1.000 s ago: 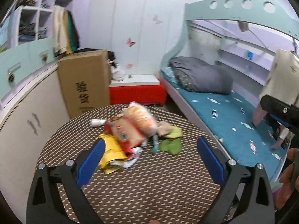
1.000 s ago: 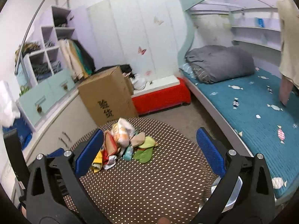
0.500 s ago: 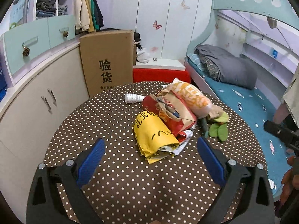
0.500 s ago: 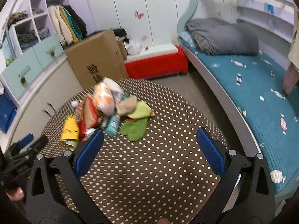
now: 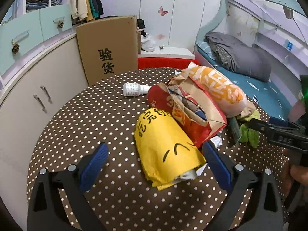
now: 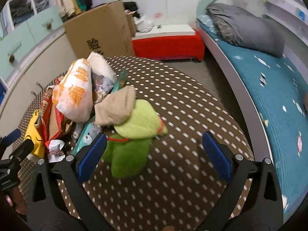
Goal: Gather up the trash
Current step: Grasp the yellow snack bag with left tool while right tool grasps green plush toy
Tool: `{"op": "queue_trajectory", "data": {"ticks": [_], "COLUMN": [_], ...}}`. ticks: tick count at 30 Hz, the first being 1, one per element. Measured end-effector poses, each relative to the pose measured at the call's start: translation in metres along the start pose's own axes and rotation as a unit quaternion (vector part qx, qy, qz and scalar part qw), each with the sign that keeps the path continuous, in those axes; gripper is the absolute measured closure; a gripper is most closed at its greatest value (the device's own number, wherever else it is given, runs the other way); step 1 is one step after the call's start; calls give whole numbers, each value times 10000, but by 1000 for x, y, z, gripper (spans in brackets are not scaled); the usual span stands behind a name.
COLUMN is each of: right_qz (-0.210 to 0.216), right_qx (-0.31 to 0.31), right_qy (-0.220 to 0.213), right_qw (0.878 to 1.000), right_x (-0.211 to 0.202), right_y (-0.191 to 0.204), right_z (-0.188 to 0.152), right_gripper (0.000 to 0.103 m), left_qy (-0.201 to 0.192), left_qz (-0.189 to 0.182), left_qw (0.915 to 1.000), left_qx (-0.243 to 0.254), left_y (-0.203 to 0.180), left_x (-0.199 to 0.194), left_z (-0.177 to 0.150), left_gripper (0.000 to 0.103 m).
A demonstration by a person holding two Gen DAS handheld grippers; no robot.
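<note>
A heap of trash lies on a round brown polka-dot table point(image 5: 100, 119). It holds a yellow bag point(image 5: 165, 150), a torn red-and-brown paper bag point(image 5: 184, 111), an orange-and-white plastic bag point(image 5: 217, 88) and a small white bottle point(image 5: 134, 89). My left gripper point(image 5: 154, 163) is open, its fingers on either side of the yellow bag's near end. My right gripper point(image 6: 154, 154) is open just above green cloths point(image 6: 132, 144) and a beige cloth point(image 6: 115, 107) beside the orange-and-white bag point(image 6: 77, 92).
A cardboard box point(image 5: 107, 46) stands behind the table, next to a red bench point(image 5: 165, 61). Cabinets point(image 5: 38, 88) run along the left. A bed point(image 6: 273, 88) with a grey blanket point(image 6: 244, 27) lies on the right.
Both grippers have moved forward and down toward the heap. The left now straddles the yellow bag; the right has come close over the green cloths.
</note>
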State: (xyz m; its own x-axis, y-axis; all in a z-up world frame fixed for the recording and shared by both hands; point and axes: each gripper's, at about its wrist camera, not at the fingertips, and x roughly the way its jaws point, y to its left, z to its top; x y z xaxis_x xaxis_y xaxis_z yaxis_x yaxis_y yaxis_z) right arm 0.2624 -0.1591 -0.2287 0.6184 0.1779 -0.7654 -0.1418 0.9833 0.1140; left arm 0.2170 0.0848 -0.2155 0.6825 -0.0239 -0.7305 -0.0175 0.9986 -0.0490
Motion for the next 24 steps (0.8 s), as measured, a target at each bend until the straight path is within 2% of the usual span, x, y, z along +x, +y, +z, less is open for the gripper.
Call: {"op": "queue_trajectory", "data": {"ticks": [1,2,3,4,6,7,10,11,16,18,21,24], "right_qz": [-23,-53,5,132,112,112,244,284,541,616,655,687], "right_qx": [-42,-126,-158,-126,-136,-98,149,232,543,617,656,742], "right_qy": [-27,-10,52,89,51,72,85,79,45,49,2,-109], "right_qw": [10000,9999,9999,9998,9998,9999,9996,9993,9970,9962,9957,9948], "right_x": [3,7,11,11,6,3,-7,-14,-42,-51,-67,-80], "right_y": [2,5,7,7,9,7,-2,-7,-19,-21,-23,-25], "right_z": [2,4,4,3,-2,-5,-16,-23,-51,-59,-72,-76], "right_gripper": [8,19,38,52,71,75,79,80,80,80,80,80], "left_qy": [23,48,136,219,273,242,207,211,218,207,191,187], "left_qz": [-50,-93,-198,-277,-348,-372,-460,-477,-516,-501,-399,-401], "left_qw": [10000,9999,9997,9994,9990,9990,9987,9986,9984,9985,9990,9990], "left_qx": [-19,-33,-48,-62,-70,-37,-70,-64,-40,15,86,106], "left_y": [0,0,1,0,0,0,3,4,9,8,6,6], "left_x": [2,4,7,10,12,10,4,2,-10,-15,-16,-9], "left_z": [1,1,2,3,3,1,-4,-4,-19,-24,-32,-31], "left_gripper": [8,20,31,47,52,56,61,67,67,64,44,44]}}
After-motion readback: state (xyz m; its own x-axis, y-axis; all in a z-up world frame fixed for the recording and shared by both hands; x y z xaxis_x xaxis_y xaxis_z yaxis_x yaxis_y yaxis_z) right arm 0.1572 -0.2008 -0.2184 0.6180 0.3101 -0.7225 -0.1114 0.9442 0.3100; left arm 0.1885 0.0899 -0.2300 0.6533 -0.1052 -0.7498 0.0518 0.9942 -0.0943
